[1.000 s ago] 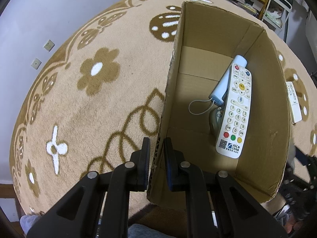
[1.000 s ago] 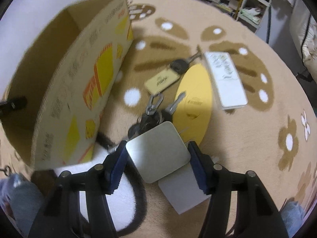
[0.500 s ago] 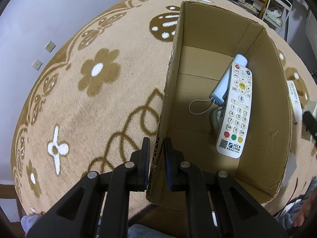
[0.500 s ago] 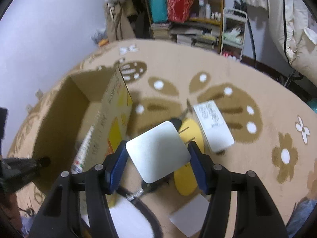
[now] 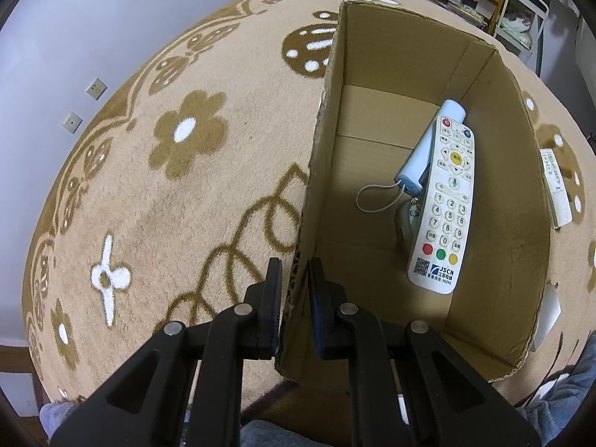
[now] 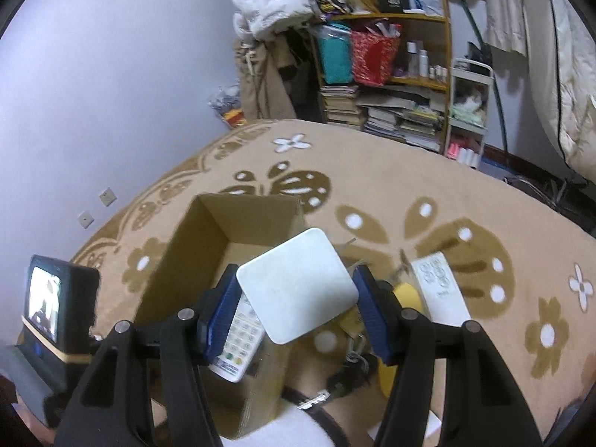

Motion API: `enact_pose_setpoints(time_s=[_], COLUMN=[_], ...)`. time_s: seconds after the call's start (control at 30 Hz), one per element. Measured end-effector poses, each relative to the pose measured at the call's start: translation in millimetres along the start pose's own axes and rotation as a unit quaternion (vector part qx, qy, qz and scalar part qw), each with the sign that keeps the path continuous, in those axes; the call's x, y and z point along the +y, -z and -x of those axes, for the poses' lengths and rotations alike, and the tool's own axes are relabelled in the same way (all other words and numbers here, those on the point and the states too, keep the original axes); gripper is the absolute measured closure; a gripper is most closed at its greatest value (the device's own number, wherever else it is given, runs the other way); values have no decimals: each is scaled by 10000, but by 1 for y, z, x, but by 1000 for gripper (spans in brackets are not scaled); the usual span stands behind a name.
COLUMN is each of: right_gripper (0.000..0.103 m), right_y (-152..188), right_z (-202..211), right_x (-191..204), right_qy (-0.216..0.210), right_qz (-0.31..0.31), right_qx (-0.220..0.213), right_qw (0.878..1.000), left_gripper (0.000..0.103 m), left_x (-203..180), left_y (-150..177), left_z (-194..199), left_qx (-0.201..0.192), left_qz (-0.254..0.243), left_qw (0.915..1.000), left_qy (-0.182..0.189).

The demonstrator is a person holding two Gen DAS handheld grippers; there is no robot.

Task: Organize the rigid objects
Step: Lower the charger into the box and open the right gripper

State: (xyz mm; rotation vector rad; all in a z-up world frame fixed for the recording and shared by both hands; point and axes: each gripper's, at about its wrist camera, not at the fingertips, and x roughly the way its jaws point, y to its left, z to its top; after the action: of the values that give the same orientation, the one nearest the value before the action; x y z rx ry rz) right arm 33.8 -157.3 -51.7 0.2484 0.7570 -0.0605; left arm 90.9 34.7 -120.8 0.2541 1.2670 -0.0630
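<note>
Left tool apparently clamped narrow, right tool spread wide, gripping

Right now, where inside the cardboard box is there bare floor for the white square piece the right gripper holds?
Free: the cardboard box floor between its left wall and the white remote, toward the far wall. Crowded: the right side, where remote, pale blue stick and its cord lie. The white square piece sits in the right gripper.

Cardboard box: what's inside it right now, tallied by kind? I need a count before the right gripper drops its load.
In the cardboard box, seen from the left wrist:
White remote control: 1
Pale blue stick-shaped device with a cord loop: 1
Partly hidden greyish item under the remote, kind unclear: 1
Total: 3
The white square plate in the right gripper is not yet in.
</note>
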Motion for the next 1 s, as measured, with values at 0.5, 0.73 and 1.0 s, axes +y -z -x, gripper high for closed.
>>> enact_pose_setpoints(time_s=[0.5,0.73,1.0], right_gripper=[38,38,38], right_y=[-23,-15,-3], right_z=[-11,-31,-48], right_x=[39,46,50], right_qy=[-297,-456,-370], right_qz=[387,266,397], right_qx=[-203,-77,154], right_qw=[9986,9986,9984], left_gripper=[90,90,90], left_x=[0,0,0], left_y=[0,0,1], left_z=[0,-2,-2], left_qx=[6,4,6], left_qz=[6,-7,-3], left_qw=[10000,10000,10000], left_qy=[-1,-3,-7])
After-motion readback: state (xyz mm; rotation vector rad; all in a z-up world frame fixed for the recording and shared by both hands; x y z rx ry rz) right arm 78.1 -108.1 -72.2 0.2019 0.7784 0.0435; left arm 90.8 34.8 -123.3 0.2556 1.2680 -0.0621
